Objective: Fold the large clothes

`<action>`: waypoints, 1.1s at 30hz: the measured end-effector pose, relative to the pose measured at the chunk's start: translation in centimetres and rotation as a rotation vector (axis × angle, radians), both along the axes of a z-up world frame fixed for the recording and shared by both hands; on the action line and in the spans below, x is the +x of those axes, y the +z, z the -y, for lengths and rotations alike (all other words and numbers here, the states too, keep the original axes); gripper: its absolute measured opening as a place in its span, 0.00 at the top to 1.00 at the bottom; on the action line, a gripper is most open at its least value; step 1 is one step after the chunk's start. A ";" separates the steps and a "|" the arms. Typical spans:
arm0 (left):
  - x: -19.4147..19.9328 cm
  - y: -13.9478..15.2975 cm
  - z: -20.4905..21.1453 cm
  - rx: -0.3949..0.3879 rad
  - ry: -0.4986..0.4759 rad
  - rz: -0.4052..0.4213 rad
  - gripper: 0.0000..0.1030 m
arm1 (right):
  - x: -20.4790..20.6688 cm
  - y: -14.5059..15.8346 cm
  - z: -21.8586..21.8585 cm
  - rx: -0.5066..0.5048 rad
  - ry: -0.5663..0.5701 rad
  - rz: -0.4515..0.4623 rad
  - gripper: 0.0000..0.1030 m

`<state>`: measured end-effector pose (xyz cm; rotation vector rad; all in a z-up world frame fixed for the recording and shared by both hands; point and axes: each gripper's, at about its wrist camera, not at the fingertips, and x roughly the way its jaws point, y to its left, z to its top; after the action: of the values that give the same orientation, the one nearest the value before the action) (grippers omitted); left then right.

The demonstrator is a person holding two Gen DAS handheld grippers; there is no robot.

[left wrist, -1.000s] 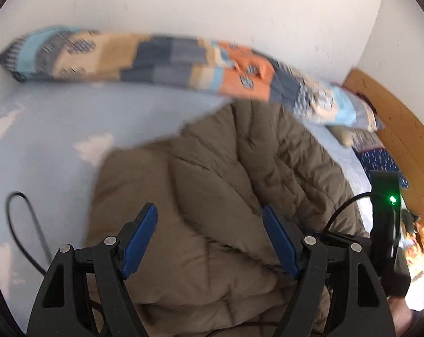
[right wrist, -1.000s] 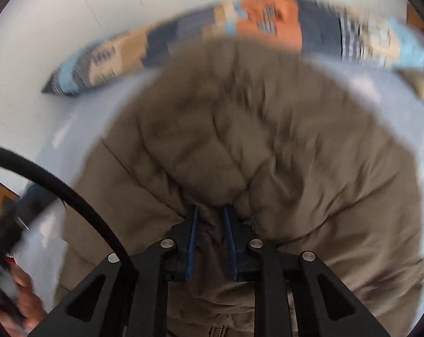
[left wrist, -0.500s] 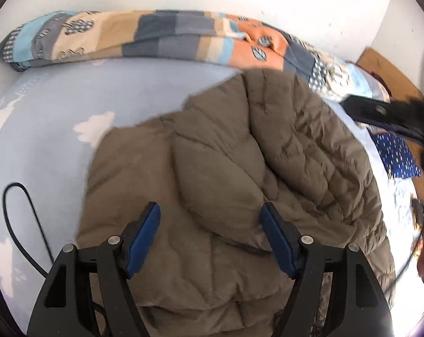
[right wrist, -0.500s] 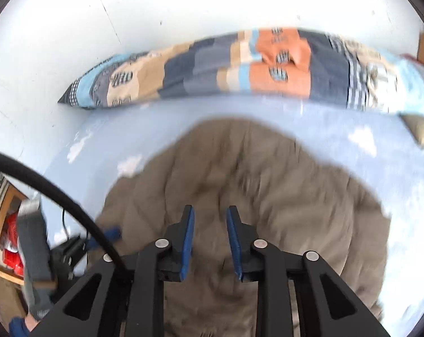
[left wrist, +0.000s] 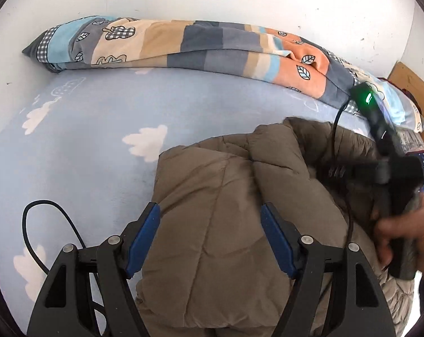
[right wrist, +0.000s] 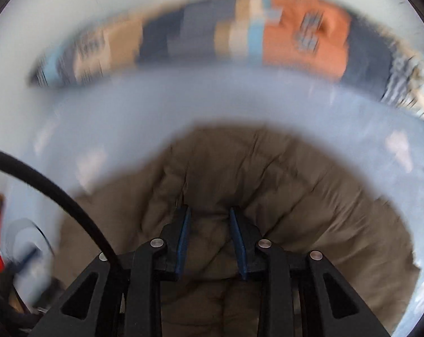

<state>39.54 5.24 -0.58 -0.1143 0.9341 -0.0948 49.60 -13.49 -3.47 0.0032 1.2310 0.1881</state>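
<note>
Below, both tools (left wrist: 210, 220) (right wrist: 209, 219) gape over the coat (left wrist: 226, 224) (folded, brown).

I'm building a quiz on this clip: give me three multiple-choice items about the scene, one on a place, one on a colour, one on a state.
1. Where does the jacket lie?
A. on the blue sheet
B. on a wooden floor
C. on a hanger

2. What colour are the pads of the left tongs?
A. red
B. blue
C. yellow

3. How do the left tongs stand?
A. shut on the jacket
B. shut on a cable
C. open, over the jacket

Key:
1 A, cloud-print sheet shows around the jacket's edges.
2 B, both inner faces are blue in the left view.
3 C, the fingers are spread wide with jacket showing between them, nothing pinched.
</note>
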 end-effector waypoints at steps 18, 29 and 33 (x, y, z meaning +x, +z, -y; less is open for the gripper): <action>-1.2 -0.3 3.2 -0.026 -0.094 0.016 0.29 | -14.3 8.2 10.2 0.068 -0.098 0.236 0.55; -1.4 -0.9 3.9 0.037 -0.124 -0.016 0.29 | -14.3 2.3 10.0 0.054 -0.150 0.162 0.55; -2.0 1.4 3.2 -0.029 -0.110 0.056 0.29 | -16.7 5.9 9.4 0.086 -0.137 0.246 0.55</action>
<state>37.56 2.04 0.86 -0.0866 0.8832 -0.2129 32.89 -22.86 2.40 0.1352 0.9730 0.1183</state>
